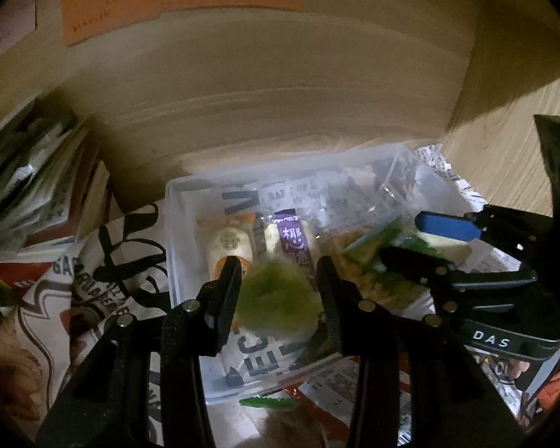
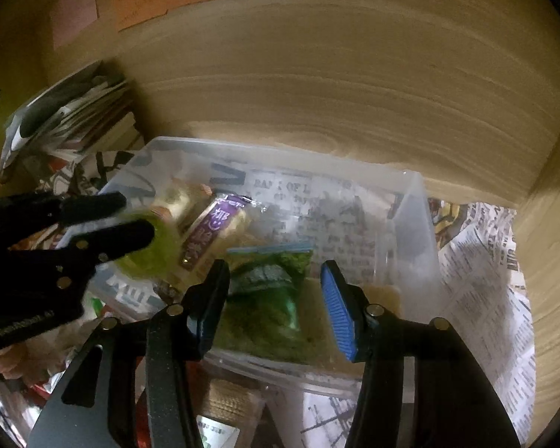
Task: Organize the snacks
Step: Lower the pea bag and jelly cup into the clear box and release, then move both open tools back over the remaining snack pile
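two tools work over one clear plastic bin (image 1: 175,224). left tool (image 1: 279,280) has its jaws spread, a blurred round green snack (image 1: 278,300) between them, contact unclear. right tool (image 2: 274,291) hangs released above one green zip bag (image 2: 268,291) in the bin. two wrapped snacks lie inside: one purple-labelled (image 1: 293,240), one cream (image 1: 229,246). newspaper (image 2: 478,280) lines the counter.

both wrist cams close, sharing clear bin (image 1: 190,201)
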Action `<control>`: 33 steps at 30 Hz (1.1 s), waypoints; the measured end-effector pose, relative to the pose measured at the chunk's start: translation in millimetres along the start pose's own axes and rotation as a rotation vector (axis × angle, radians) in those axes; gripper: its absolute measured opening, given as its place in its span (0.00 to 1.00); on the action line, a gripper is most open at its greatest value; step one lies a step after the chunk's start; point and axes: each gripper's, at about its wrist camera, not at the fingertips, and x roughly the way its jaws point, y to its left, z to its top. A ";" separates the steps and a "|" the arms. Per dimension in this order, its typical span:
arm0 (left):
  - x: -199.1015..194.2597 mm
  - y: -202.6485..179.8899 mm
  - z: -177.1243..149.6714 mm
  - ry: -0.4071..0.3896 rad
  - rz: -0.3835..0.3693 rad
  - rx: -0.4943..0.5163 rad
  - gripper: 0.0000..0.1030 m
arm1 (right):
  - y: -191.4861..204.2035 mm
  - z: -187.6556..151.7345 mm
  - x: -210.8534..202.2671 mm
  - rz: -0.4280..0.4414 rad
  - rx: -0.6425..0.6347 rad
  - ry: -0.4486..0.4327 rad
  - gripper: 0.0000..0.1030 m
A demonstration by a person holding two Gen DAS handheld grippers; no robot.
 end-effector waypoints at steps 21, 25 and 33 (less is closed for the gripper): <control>-74.5 -1.8 -26.1 -0.065 0.009 -0.013 0.61 | 8.0 -26.7 -97.5 -0.005 0.018 -0.171 0.61; -77.1 -0.4 -43.2 -0.040 0.018 -0.014 0.61 | 11.5 -41.0 -103.7 0.001 0.019 -0.167 0.61; -78.7 8.4 -76.0 0.012 0.016 -0.031 0.61 | 15.1 -71.8 -88.6 0.022 0.040 -0.083 0.61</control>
